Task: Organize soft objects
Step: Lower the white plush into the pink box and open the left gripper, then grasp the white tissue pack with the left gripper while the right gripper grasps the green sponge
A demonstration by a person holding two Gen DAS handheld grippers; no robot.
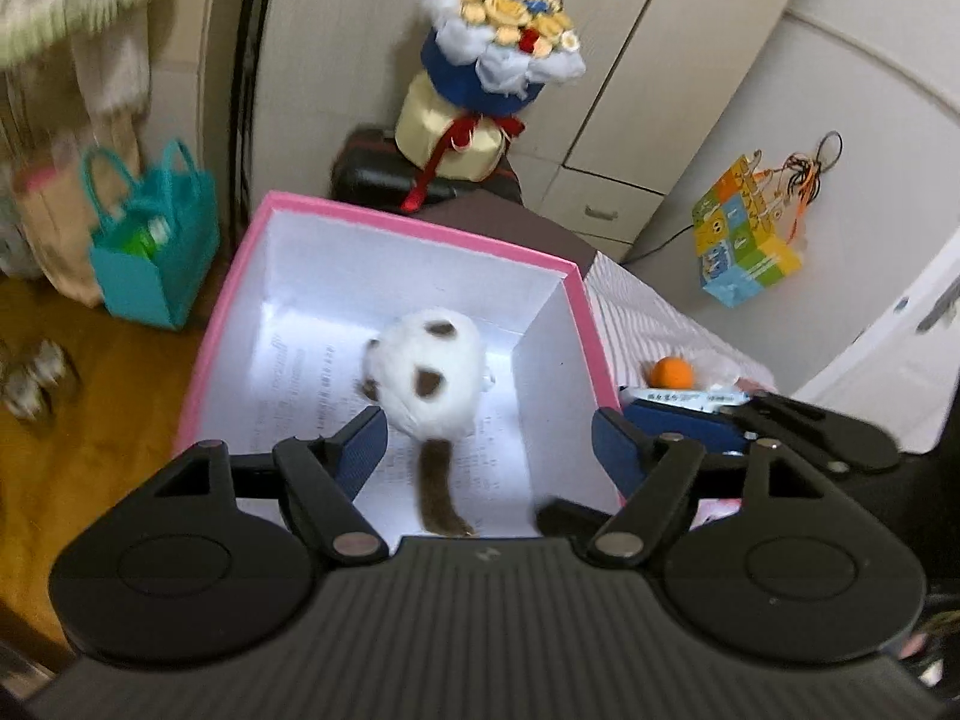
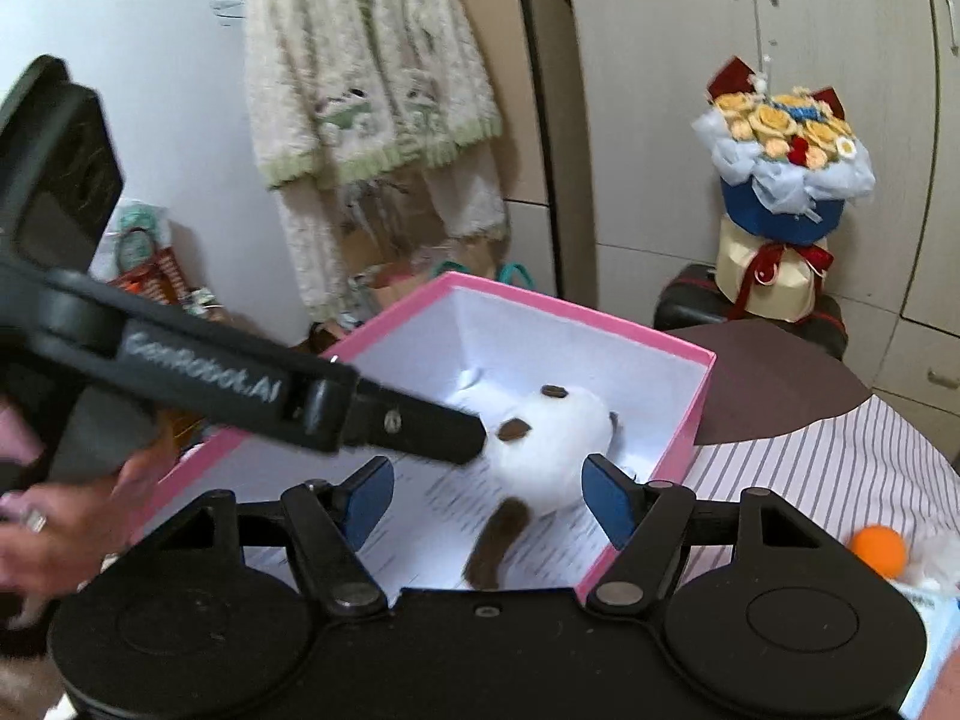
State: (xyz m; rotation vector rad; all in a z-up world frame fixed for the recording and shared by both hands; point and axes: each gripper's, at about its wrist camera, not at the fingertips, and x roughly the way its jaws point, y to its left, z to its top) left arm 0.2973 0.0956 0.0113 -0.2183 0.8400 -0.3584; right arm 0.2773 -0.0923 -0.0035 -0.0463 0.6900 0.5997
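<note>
A white plush toy (image 1: 427, 373) with brown spots and a brown tail lies inside an open pink box (image 1: 420, 228) with white walls. It also shows in the right wrist view (image 2: 549, 438), inside the same box (image 2: 576, 309). My left gripper (image 1: 489, 441) is open and empty, just above the box with the toy between and beyond its blue pads. It crosses the right wrist view (image 2: 456, 441), its tip beside the toy. My right gripper (image 2: 489, 495) is open and empty over the box's near edge.
The box sits on a striped cloth (image 2: 840, 462) next to an orange ball (image 2: 879, 546) and a tissue pack (image 1: 690, 399). A flower bouquet (image 1: 498, 42) stands on a dark suitcase behind. A teal bag (image 1: 156, 240) is on the wooden floor at left.
</note>
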